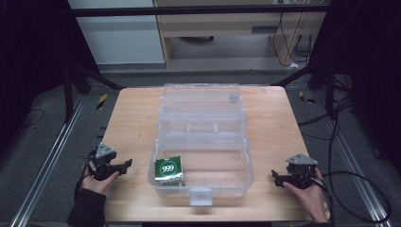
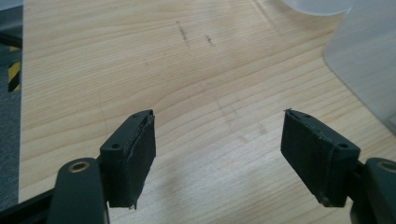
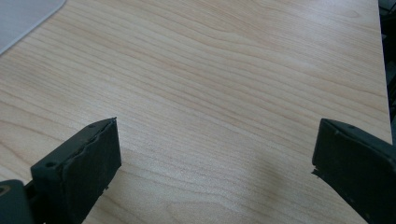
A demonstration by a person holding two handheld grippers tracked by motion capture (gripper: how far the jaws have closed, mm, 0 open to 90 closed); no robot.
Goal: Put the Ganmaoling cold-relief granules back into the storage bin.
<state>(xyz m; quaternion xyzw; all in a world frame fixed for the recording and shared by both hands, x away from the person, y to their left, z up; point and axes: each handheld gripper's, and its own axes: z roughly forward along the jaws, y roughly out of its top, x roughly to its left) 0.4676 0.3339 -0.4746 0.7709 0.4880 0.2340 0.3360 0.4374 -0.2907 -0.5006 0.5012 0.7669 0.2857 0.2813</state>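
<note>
Observed from the high view: a clear plastic box (image 1: 201, 156) stands open at the middle of the wooden table (image 1: 132, 118), its lid (image 1: 201, 101) laid back toward the far edge. Inside, in the near left corner of the base, lies a green packet marked 999 (image 1: 169, 170), touching the left wall. A latch tab (image 1: 200, 196) projects from the box's near wall, close to the table's near edge.

The left gripper (image 1: 124, 166) rests near the table's near left corner, held by the left hand (image 1: 97, 182), well apart from the box. The right gripper (image 1: 276, 178) sits near the near right corner in the right hand (image 1: 307, 191), likewise apart from the box.

The left gripper view adds detail: jaws spread wide, nothing between them, bare wood beneath, faint dark scuffs (image 2: 194, 37) ahead, the box's clear wall at upper right.

The right gripper view shows jaws released wide over bare wood, the table's right edge close by, a box corner (image 3: 25, 16) at upper left
</note>
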